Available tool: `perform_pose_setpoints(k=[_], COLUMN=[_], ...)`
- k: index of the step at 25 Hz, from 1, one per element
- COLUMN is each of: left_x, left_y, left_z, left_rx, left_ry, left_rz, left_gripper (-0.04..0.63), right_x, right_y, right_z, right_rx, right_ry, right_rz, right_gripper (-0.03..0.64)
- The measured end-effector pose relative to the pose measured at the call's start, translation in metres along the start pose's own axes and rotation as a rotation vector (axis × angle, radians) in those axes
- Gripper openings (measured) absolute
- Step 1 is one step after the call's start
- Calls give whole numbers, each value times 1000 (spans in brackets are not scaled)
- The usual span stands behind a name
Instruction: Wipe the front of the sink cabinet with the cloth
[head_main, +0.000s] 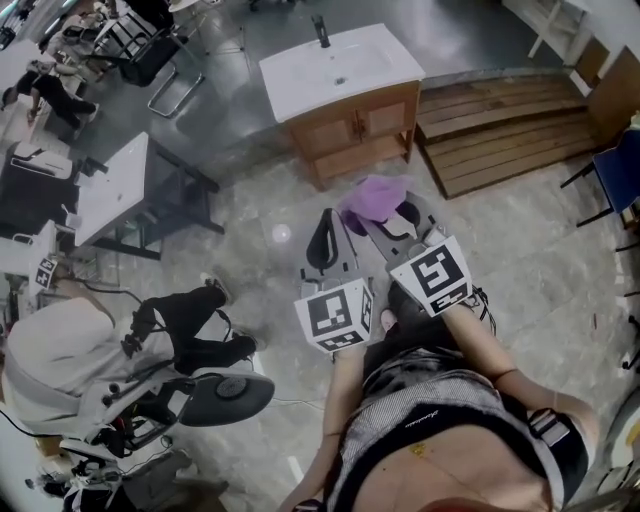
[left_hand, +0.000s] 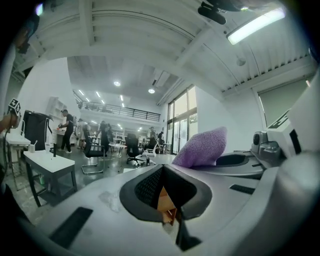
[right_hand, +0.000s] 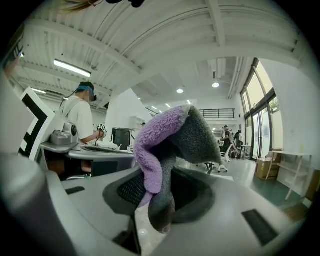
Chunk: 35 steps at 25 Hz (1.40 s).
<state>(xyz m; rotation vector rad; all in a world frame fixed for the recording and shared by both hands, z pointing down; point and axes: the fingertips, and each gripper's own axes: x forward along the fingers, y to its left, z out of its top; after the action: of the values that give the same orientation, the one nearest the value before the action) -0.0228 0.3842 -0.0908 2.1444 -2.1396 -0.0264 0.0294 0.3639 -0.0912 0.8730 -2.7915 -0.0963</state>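
Plainly, the cloth (head_main: 375, 197) has not yet been brought to the work. It is seen as a purple and grey bundle pinched between the jaws of the right gripper (head_main: 388, 216), its loose folds standing up above the jaw tips. In the right gripper view the cloth (right_hand: 165, 150) fills the gap and the jaws are pressed onto its lower end. The left gripper (head_main: 328, 214) is held just beside the right one; its jaws are brought together at the tips with nothing caught between them, and only a sliver of wood colour is seen through the opening behind the tips.

Ahead of both grippers, and well apart from them across bare floor, the sink cabinet (head_main: 355, 125) is seen, its wooden doors facing the person and a white basin (head_main: 335, 65) set on top. A slatted wooden platform (head_main: 500, 125) lies to its right.

No contact between cloth and cabinet front is shown, so the wiping is judged not to have begun. The approach, the pressing of the cloth to the doors and the strokes across them are all left to be done.
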Motion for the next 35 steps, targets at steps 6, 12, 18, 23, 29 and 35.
perform_pose_setpoints(k=[6, 12, 18, 23, 29, 35], left_x=[35, 86, 142, 161, 150, 195], left_y=[1, -6, -4, -3, -14, 20], left_z=[7, 8, 18, 15, 3, 17], left_rx=[22, 34, 39, 28, 7, -9], left_ry=[-9, 9, 11, 14, 11, -7], left_rz=[16, 3, 22, 63, 95, 90], left_gripper=[0, 0, 0, 0, 0, 0], right_x=[23, 51, 88, 99, 84, 135], right_y=[-30, -76, -118, -138, -136, -151], right_z=[1, 0, 12, 8, -6, 8], right_rx=[13, 0, -40, -24, -33, -20], right_ry=[9, 16, 0, -13, -3, -3], right_rz=[-3, -5, 34, 78, 104, 105], right_gripper=[176, 176, 176, 176, 176, 176])
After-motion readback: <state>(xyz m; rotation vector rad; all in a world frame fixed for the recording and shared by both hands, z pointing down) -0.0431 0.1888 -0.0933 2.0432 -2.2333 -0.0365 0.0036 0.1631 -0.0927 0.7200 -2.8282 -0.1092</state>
